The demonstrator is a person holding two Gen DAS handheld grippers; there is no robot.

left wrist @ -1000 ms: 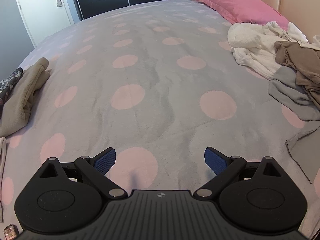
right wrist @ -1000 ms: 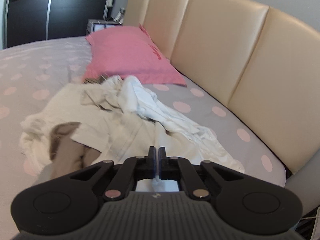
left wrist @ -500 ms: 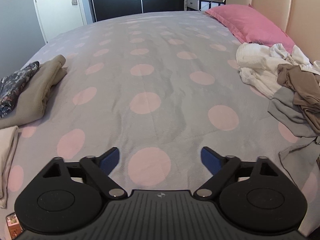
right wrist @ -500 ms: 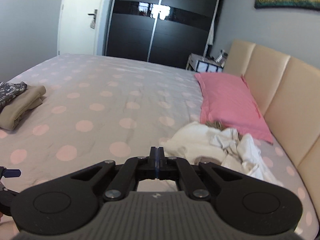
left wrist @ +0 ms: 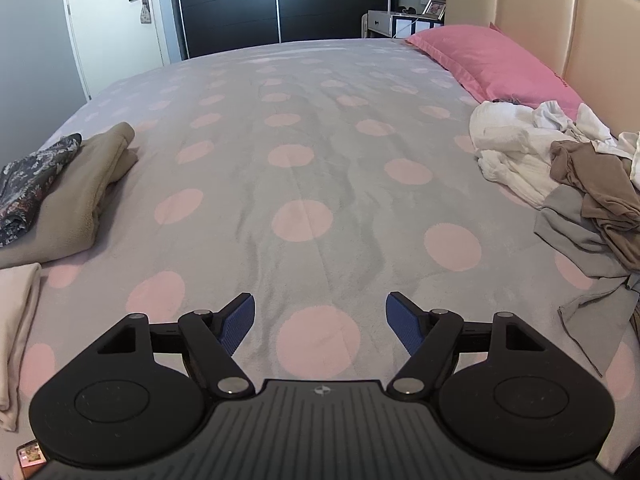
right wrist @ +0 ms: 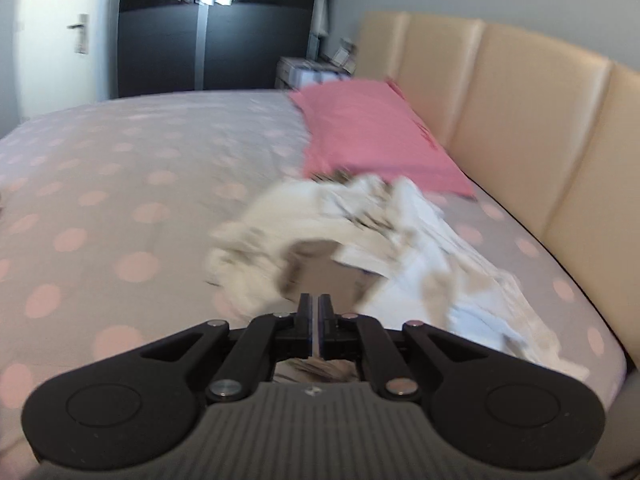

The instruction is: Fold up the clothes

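Observation:
A heap of unfolded clothes lies at the right of the bed in the left wrist view: white pieces, a tan garment and a grey one. My left gripper hovers open over bare bedspread, well left of the heap, nothing between its blue pads. In the blurred right wrist view the same heap sits just beyond my right gripper, whose jaws are pressed together. Whether any cloth is pinched there is unclear. Folded items rest at the left: beige, dark floral, cream.
The grey bedspread with pink dots spreads wide between the folded stack and the heap. A pink pillow leans by the beige headboard. A nightstand, dark wardrobe and white door stand beyond the bed.
The left gripper has risen and pulled back, still open. The right gripper, shut throughout, swung up toward the room and has now come back down toward the heap, blurring its view.

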